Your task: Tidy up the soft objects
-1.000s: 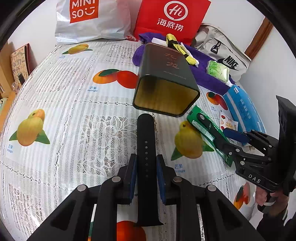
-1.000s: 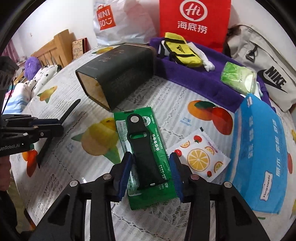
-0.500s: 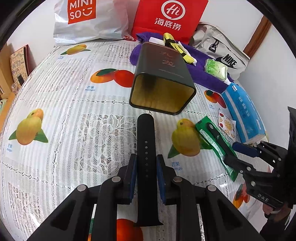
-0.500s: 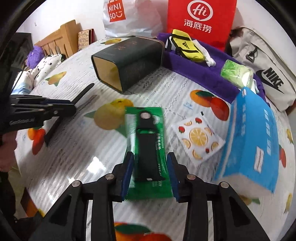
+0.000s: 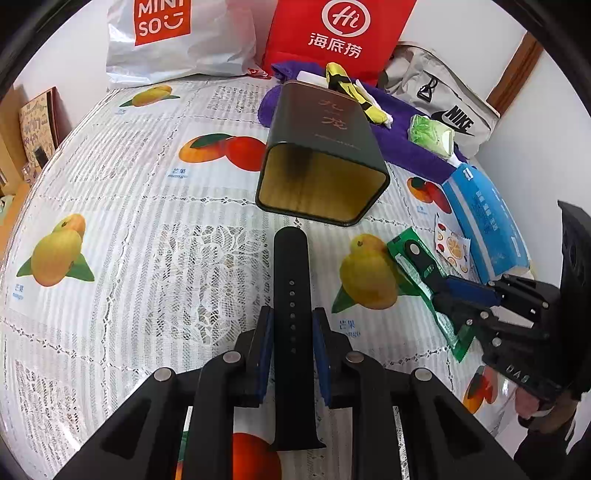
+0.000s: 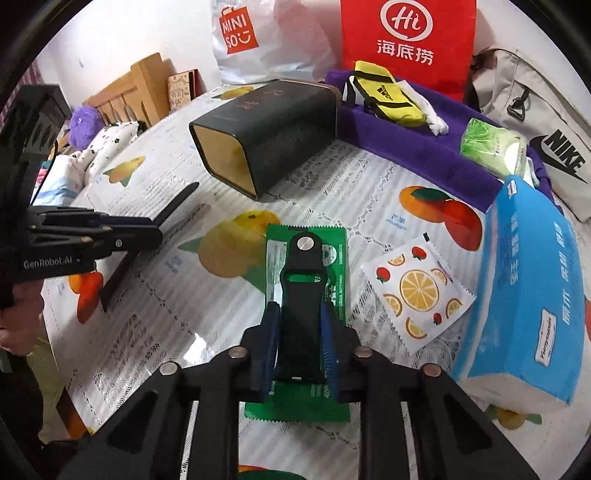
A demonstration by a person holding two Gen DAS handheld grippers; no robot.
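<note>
My left gripper [image 5: 291,325] is shut on a long black watch strap with holes [image 5: 291,295], held above the fruit-print tablecloth and pointing at the open mouth of a dark tin [image 5: 321,184] lying on its side. My right gripper [image 6: 299,325] is shut on a short black strap piece with a metal stud [image 6: 301,280], over a green packet [image 6: 334,273]. The right gripper also shows in the left wrist view [image 5: 465,295], and the left gripper in the right wrist view [image 6: 155,229]. The tin also shows in the right wrist view [image 6: 273,136].
A blue tissue pack [image 6: 524,295], an orange-print sachet [image 6: 417,291], a purple towel [image 6: 417,147] with a yellow pouch [image 6: 388,96] and a green pack [image 6: 491,147] lie to the right. Bags stand at the back: Miniso [image 5: 177,37], red [image 5: 336,33], Nike [image 5: 443,99].
My right gripper has closed from open onto the short strap piece on the green packet. My left gripper keeps its hold on the long strap, nearly still.
</note>
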